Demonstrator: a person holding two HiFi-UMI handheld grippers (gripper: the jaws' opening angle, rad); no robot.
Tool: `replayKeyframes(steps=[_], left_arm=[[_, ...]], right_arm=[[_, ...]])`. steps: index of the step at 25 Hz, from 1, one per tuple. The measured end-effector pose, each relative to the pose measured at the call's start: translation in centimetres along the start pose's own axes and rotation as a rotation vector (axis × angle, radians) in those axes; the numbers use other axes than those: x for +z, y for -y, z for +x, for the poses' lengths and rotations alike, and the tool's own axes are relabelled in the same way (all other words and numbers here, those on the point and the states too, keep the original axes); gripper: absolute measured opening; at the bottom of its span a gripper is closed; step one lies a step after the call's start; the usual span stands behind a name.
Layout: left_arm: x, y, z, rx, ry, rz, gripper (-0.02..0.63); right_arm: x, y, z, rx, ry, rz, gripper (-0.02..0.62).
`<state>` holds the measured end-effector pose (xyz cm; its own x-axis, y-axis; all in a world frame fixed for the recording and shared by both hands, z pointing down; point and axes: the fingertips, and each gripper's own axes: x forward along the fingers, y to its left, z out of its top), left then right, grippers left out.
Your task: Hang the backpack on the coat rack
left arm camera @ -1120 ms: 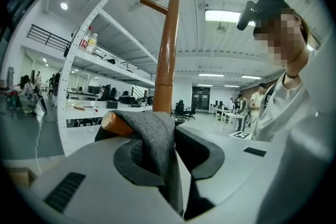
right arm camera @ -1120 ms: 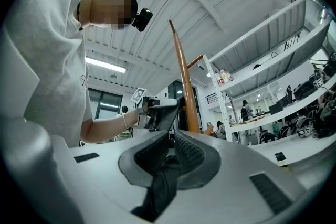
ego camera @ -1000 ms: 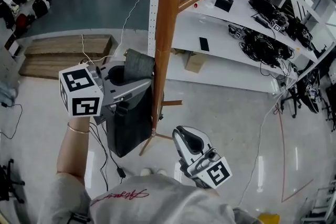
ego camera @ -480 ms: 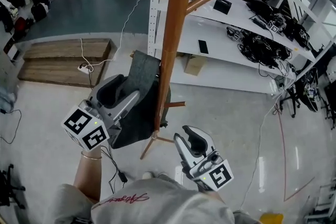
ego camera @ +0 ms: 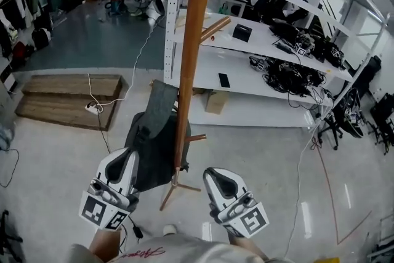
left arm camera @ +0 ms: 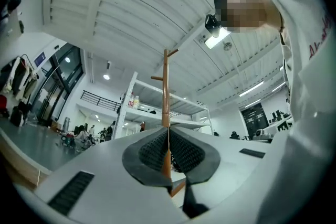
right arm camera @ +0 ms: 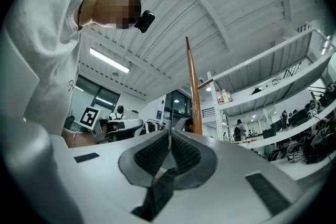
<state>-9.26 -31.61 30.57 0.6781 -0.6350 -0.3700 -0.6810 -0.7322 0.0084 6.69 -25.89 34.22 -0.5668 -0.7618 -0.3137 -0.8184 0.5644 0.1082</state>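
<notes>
Low in front of the coat rack (ego camera: 189, 58) here, with my left gripper (ego camera: 123, 160) and right gripper (ego camera: 218, 177) side by side.

> you holding anything?

Nope. The fingers on both are pressed together, with nothing between them. Each gripper view just looks up at the wooden pole.

> so where's the backpack?

The backpack (ego camera: 154, 145) hangs against the pole, on its left in the head view. Its strap is up by the pole and its body is just beside my left gripper.
</notes>
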Motion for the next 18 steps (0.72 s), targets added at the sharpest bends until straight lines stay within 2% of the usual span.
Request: replayKeyframes(steps=[2, 6, 11, 14, 18], left_arm=[[-0.2, 2.2, -1.4, -0.011, -0.009, -0.018, 0.018], [-0.6, 7.5, -5.1, -0.021, -0.029, -0.103, 0.018], [-0.1, 15.6, -10.0, -0.012, -0.041, -0.088, 0.018], [-0.1, 19.3, -12.9, 0.044, -0.073, -0.078, 0.018], [1.0, 21.6, -15.6, 0.114, -0.096, -0.102, 0.018]], right_arm=[[0.9, -1.1, -1.0, 0.012, 0.006, -0.019, 0.026], [2.9, -4.0, -5.0, 0.026, 0.023, -0.019, 0.025], [4.9, -8.3, -12.2, 0.045, 0.022, -0.003, 0.025], [5.2, -10.6, -16.3, 0.054, -0.01, 0.012, 0.025], [6.0, -13.1, -19.5, 0.05, -0.051, 0.075, 0.025]])
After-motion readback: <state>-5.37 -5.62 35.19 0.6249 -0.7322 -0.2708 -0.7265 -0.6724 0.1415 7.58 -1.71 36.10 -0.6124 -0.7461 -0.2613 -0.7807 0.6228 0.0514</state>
